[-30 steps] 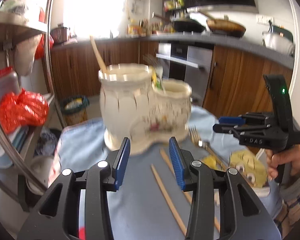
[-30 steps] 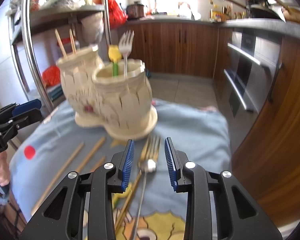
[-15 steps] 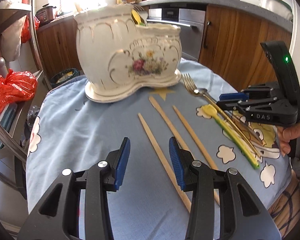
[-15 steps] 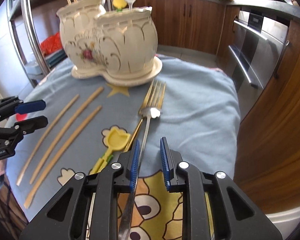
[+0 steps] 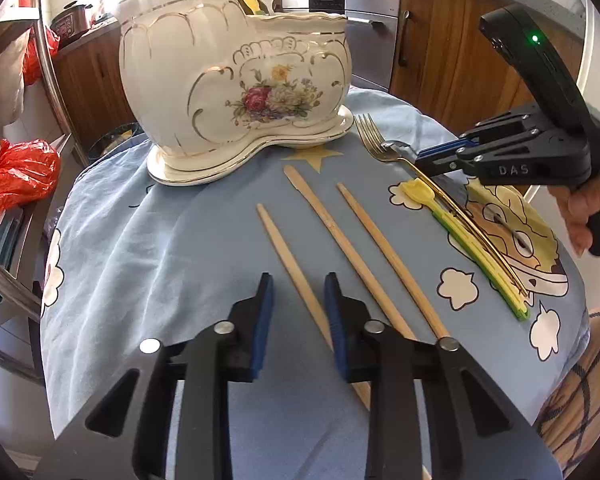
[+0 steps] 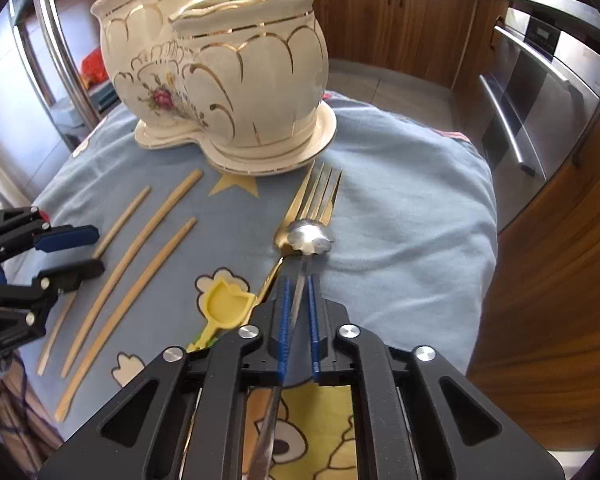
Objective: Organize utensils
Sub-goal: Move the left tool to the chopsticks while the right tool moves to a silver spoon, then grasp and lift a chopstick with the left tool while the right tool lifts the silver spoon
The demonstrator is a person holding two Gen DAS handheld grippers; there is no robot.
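Observation:
A white floral ceramic utensil holder (image 5: 236, 92) (image 6: 220, 76) stands on the blue cloth, with chopsticks, a yellow spoon and a fork in it. Three wooden chopsticks (image 5: 340, 240) (image 6: 140, 256) lie on the cloth. My left gripper (image 5: 298, 292) (image 6: 80, 252) is open, its fingers straddling the leftmost chopstick (image 5: 288, 260). My right gripper (image 6: 298, 284) (image 5: 428, 162) is nearly closed around the handle of a silver spoon (image 6: 308, 238). A gold fork (image 6: 312, 200) (image 5: 374, 140) and a yellow-green spoon (image 6: 224, 304) (image 5: 460, 232) lie beside it.
The blue cartoon cloth (image 5: 140, 248) covers a small round table whose edge drops off close on all sides. A metal rack (image 5: 48, 80) with red bags stands at left. Wooden cabinets and an oven (image 6: 540, 112) lie beyond.
Both grippers have lowered toward the table. The right jaws have narrowed around the silver spoon's handle. The left gripper has come down over the leftmost chopstick.

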